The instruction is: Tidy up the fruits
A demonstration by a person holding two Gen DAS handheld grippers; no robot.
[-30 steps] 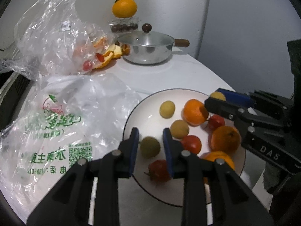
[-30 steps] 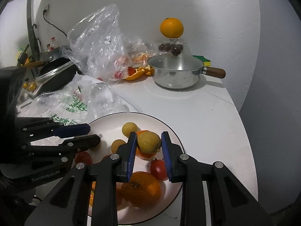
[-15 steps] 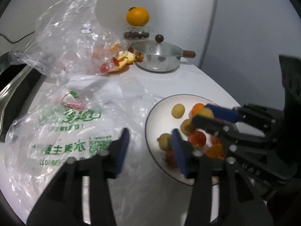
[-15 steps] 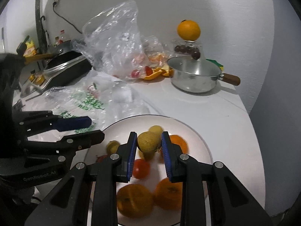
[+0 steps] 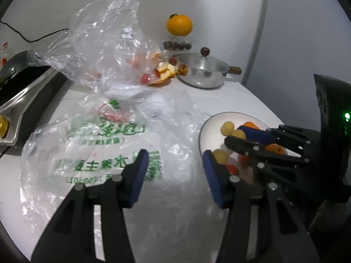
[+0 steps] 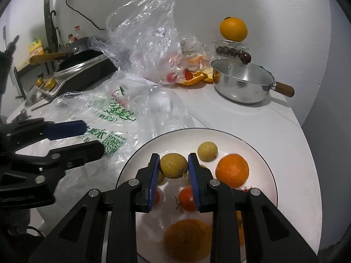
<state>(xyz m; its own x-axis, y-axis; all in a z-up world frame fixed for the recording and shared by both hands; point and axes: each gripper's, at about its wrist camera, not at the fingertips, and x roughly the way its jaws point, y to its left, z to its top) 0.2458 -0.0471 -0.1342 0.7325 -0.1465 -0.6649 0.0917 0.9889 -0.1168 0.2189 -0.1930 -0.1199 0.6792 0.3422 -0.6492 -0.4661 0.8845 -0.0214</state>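
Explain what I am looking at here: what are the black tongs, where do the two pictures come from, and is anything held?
These are two hand-held grippers, each with a camera looking along its fingers. The right gripper is shut on a small yellow-green fruit above a white plate of oranges, tomatoes and small yellow fruits. The left gripper is open and empty, over a printed plastic bag beside the plate. Behind stand a lidded steel pot, a clear bag of fruit and an orange on a jar.
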